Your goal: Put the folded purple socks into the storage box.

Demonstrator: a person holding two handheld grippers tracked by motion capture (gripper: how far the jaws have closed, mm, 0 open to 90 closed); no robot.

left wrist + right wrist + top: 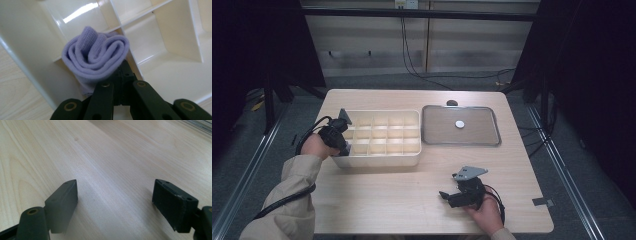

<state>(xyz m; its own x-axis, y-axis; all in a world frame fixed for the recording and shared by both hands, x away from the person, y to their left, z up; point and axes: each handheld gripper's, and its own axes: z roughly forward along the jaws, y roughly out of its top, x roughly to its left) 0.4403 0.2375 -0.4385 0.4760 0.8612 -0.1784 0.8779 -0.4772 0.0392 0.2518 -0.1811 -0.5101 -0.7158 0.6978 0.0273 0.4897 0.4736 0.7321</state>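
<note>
Rolled lilac sock (96, 56) pinched in left hand-held gripper (122, 72), jaws pressed tight on the lower edge of the roll. Held just above a front-left cell of cream divider box (384, 159), near the box's left wall; in left gripper view seen hanging over the partition corner, not yet resting on a cell floor. Whether touching the partition: cannot tell. In high view left hand-held gripper (343, 140) tipped down into the box's front-left corner, sock itself hidden there by the gripper body.

Right hand-held gripper (446, 196) parked low over bare counter (412, 200), near the front edge, jaws spread wide, nothing between them; right gripper view confirms open jaws over plain wood grain.

Progress, judged: pick-up done, carry to box done, placement in hand and nearly finished. Left: lower sock into the cell, release, pull back. Other visible cells look empty, so likely first item stowed.

Metal tray (492, 142) right of the box, touching or just beside it, carrying one small white round disc (459, 123) near its middle. No other socks visible on counter. Small dark object (452, 103) behind tray, too small to identify. Unclear whether the disc is part of the job.
</note>
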